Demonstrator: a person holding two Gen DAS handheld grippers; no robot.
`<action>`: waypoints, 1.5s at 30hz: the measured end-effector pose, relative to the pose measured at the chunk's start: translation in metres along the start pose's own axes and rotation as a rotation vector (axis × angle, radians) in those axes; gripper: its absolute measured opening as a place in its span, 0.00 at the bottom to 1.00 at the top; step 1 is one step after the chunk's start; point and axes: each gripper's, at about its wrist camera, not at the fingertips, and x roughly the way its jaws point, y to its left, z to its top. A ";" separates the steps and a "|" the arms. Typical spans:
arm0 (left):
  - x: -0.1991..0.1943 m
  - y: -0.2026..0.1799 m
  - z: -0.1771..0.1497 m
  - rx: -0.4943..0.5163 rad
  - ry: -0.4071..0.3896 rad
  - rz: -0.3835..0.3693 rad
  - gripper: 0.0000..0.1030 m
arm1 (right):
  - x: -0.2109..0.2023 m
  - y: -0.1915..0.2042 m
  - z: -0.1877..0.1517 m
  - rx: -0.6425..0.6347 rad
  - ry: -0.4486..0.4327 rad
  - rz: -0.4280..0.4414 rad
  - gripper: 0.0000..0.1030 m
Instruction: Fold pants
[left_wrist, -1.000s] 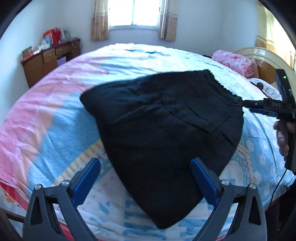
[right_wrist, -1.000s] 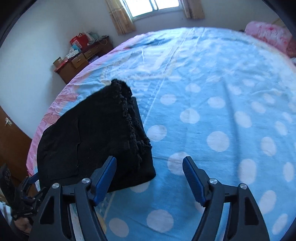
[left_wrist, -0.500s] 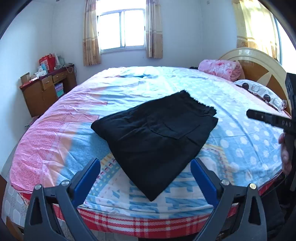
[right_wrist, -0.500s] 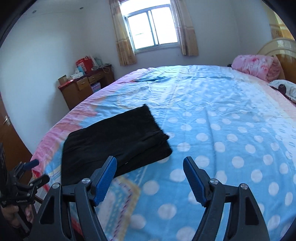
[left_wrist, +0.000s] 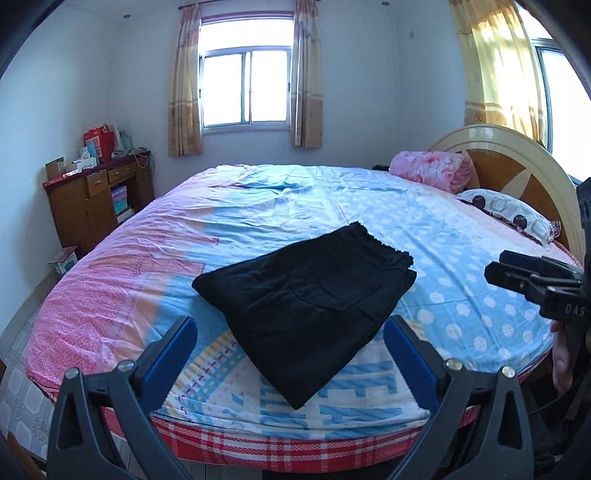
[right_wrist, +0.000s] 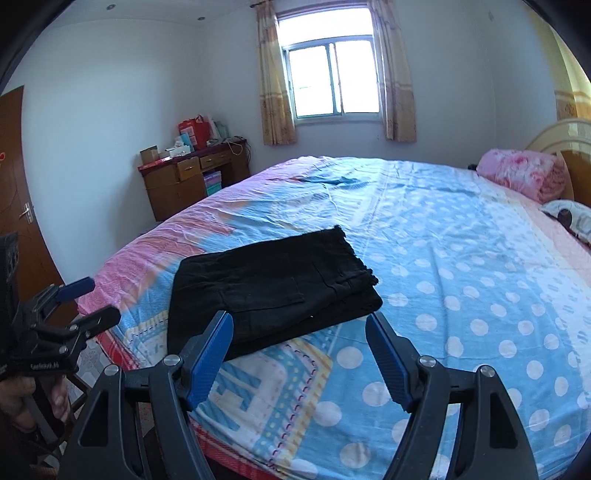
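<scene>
Black pants (left_wrist: 303, 299) lie folded into a flat rectangle on the bed (left_wrist: 258, 206), near its front edge; the right wrist view shows the pants (right_wrist: 269, 288) with the frayed edge toward the pillows. My left gripper (left_wrist: 290, 345) hangs open above the bed's edge, short of the pants, nothing between its blue pads. My right gripper (right_wrist: 299, 350) is open too, held back from the pants' near corner. Each gripper appears in the other's view: the left gripper (right_wrist: 88, 302) at the left, the right gripper (left_wrist: 517, 273) at the right, each gripped by a hand.
A rolled pink blanket (left_wrist: 432, 170) and a spotted pillow (left_wrist: 506, 214) lie by the wooden headboard (left_wrist: 517, 166). A wooden desk (left_wrist: 96, 199) with boxes stands by the far left wall, a small box (left_wrist: 62, 260) on the floor. A brown door (right_wrist: 18, 206) is at the left.
Both grippers have pulled back and risen away from the pants, which now lie alone on the bed. The views have tilted up, so the window and walls show.
</scene>
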 end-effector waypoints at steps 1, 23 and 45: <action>0.000 0.000 0.000 0.001 0.000 0.001 1.00 | -0.002 0.002 0.001 -0.006 -0.004 0.002 0.73; -0.003 -0.009 -0.001 0.025 0.002 -0.013 1.00 | -0.018 0.014 -0.003 -0.049 -0.021 0.002 0.73; -0.005 -0.008 0.005 0.011 0.004 0.063 1.00 | -0.028 0.015 0.000 -0.059 -0.066 -0.018 0.73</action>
